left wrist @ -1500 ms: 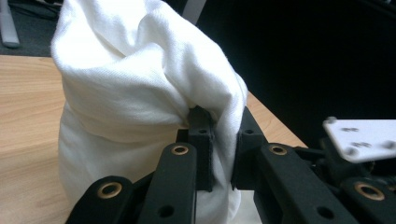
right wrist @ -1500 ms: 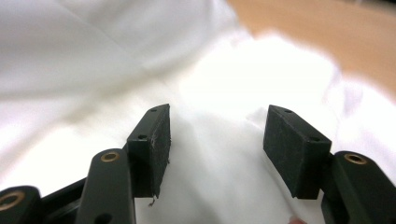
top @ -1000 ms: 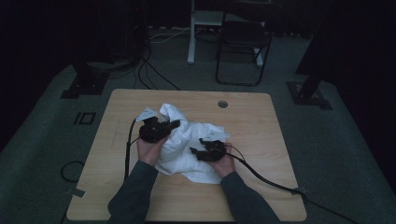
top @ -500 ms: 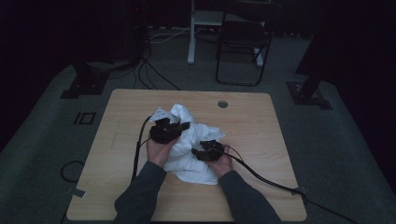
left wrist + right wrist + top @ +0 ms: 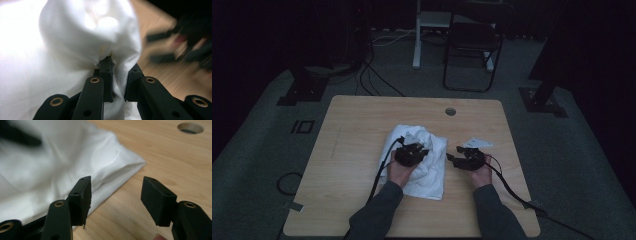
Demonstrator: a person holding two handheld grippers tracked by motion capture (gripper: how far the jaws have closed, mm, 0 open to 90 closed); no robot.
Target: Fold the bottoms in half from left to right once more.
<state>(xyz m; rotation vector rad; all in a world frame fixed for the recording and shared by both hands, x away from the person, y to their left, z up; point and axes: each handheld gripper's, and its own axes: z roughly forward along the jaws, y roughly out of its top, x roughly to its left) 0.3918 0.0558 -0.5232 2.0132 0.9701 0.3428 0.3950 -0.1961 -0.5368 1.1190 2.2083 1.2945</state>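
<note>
A crumpled white cloth [image 5: 430, 183] lies mid-table on the wooden table [image 5: 352, 130]. My left gripper [image 5: 418, 150] rests on top of it, shut on a bunched fold of the cloth [image 5: 75, 50]; the fabric is pinched between the two black pads [image 5: 107, 65]. My right gripper [image 5: 452, 159] hovers over bare wood just right of the cloth's edge [image 5: 50, 165]. Its jaws [image 5: 116, 192] have just been opening and stand open with nothing between them, pointing toward the cloth's corner.
A round cable hole [image 5: 450, 111] sits near the table's far edge, also visible in the right gripper view [image 5: 190, 128]. Cables trail from both grippers toward the near edge. A chair [image 5: 472, 45] and stands are on the floor beyond the table.
Both hands have moved right. The left gripper dragged the cloth right and lower, still pinching it. The right gripper has come off the cloth to the bare wood beside it.
</note>
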